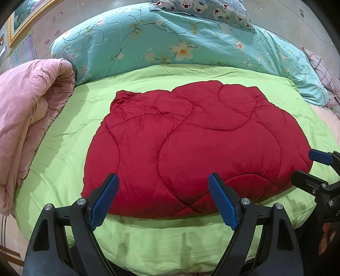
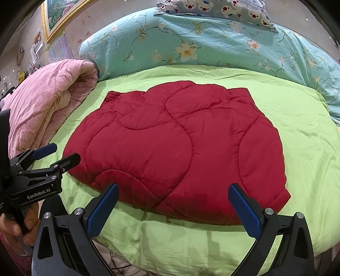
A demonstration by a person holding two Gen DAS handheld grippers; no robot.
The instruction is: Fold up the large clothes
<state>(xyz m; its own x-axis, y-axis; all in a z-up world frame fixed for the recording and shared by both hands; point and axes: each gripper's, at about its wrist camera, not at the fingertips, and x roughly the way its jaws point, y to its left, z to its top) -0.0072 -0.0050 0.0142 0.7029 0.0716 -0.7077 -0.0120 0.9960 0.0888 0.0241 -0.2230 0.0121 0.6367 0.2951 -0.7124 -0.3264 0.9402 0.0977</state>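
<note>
A red quilted garment (image 1: 191, 144) lies folded into a thick rounded pad on the green sheet (image 1: 63, 148); it also shows in the right wrist view (image 2: 176, 148). My left gripper (image 1: 163, 180) is open and empty, hovering just above the pad's near edge. It also shows at the left of the right wrist view (image 2: 61, 152). My right gripper (image 2: 173, 191) is open and empty over the pad's near right edge. It appears at the right edge of the left wrist view (image 1: 306, 167). Neither gripper holds cloth.
A rolled pink quilt (image 1: 27, 118) lies at the left of the bed. A teal floral duvet (image 1: 170, 40) and a bear-print pillow (image 1: 201, 8) lie behind. The green sheet's near edge (image 2: 191, 244) drops off in front. A framed picture (image 2: 59, 12) hangs at the back left.
</note>
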